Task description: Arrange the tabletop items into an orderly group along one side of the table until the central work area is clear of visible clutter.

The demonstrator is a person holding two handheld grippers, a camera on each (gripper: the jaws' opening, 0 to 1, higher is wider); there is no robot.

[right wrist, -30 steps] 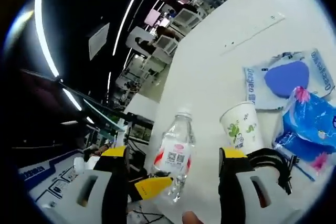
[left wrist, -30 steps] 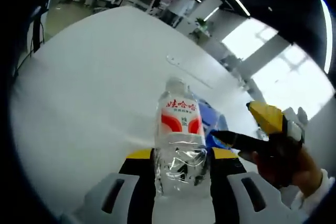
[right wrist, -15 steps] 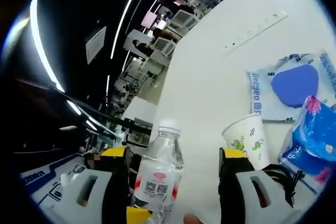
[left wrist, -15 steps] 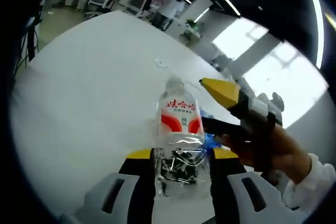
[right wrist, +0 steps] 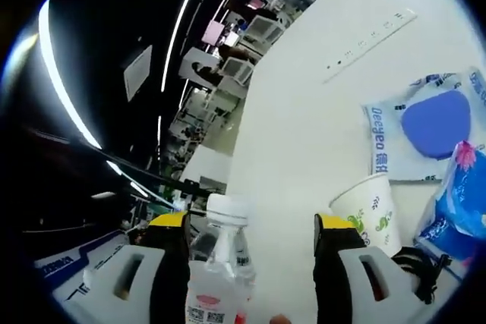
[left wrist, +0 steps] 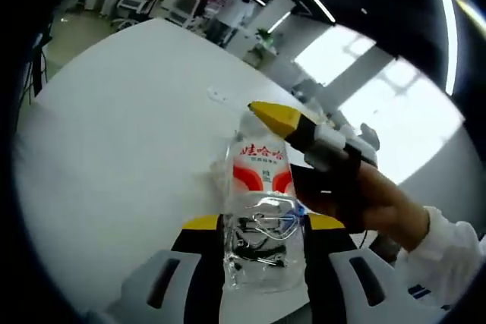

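A clear water bottle (left wrist: pixel 262 210) with a red and white label stands upright in my left gripper (left wrist: pixel 263 225), which is shut on its lower body. My right gripper's yellow-tipped finger (left wrist: pixel 277 115) reaches in from the right, close beside the bottle's top, held by a hand (left wrist: pixel 372 199). In the right gripper view the same bottle (right wrist: pixel 220 263) rises near the left jaw of my right gripper (right wrist: pixel 252 225), whose jaws stand wide apart and open. A paper cup (right wrist: pixel 372 206) stands by its right jaw.
On the white table (right wrist: pixel 304 111) lie a packet with a blue shape (right wrist: pixel 425 127), a blue tissue pack (right wrist: pixel 463 195), a black cable (right wrist: pixel 418 263) and a flush power strip (right wrist: pixel 372 36). The table (left wrist: pixel 129 127) spreads bare to the left of the bottle.
The right gripper has swung up and left until it is beside the bottle's top. In the right gripper view the bottle now sits closer and lower between the jaws. The left grip is unchanged.
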